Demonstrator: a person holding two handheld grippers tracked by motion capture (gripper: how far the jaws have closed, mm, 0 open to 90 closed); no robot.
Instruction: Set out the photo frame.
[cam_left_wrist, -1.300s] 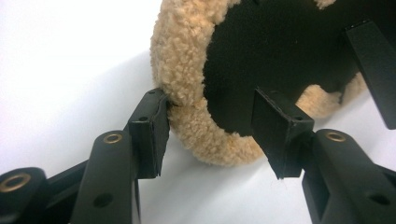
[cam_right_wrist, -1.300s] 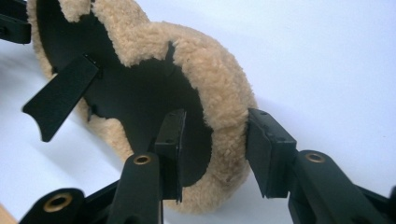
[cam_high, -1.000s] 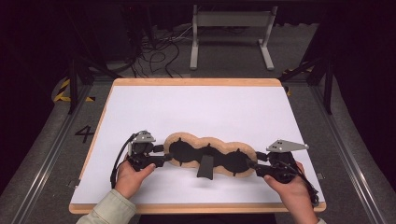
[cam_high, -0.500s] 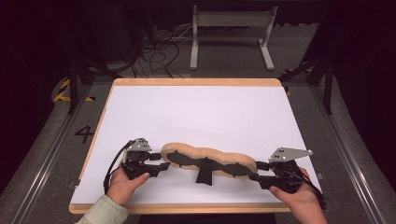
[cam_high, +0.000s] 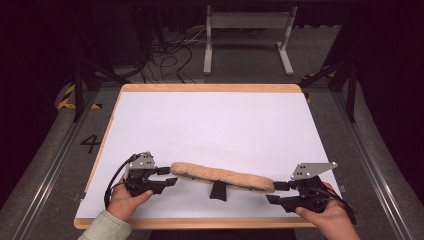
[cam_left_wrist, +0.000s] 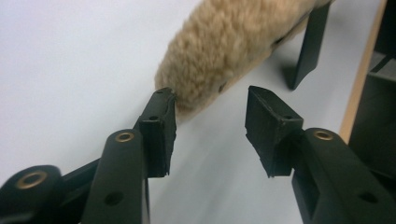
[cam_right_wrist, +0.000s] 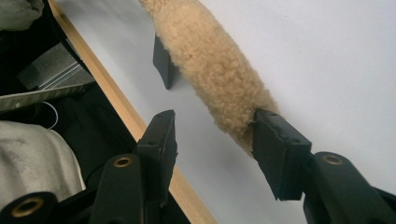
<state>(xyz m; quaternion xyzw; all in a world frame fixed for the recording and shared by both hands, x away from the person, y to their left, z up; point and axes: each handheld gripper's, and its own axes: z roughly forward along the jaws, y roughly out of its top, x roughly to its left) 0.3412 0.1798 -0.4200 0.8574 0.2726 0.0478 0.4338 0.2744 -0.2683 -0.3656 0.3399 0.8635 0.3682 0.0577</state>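
A long tan fleece pad (cam_high: 222, 176) lies across the front of the white board, with a black tab (cam_high: 218, 191) sticking out beneath its middle. My left gripper (cam_high: 171, 176) is at the pad's left end. Its jaws have just been closing; in the left gripper view they stand apart (cam_left_wrist: 210, 95), one pad brushing the fleece tip (cam_left_wrist: 224, 51), which lies just ahead of the gap. My right gripper (cam_high: 272, 192) is at the pad's right end. Its jaws have just been opening (cam_right_wrist: 212, 116); the fleece end (cam_right_wrist: 215, 60) rests against one pad, unpinched.
The white board has a wooden rim (cam_high: 210, 88), and its front edge lies just below both hands. Behind the table stand a grey metal frame (cam_high: 247, 15) and loose cables (cam_high: 170, 55) on the floor. A painted "4" (cam_high: 90, 143) marks the floor at left.
The pad lay flat with its black lobed side up; now its tan fleece side shows as a narrow roll. Pad and both hands have shifted toward the front edge.
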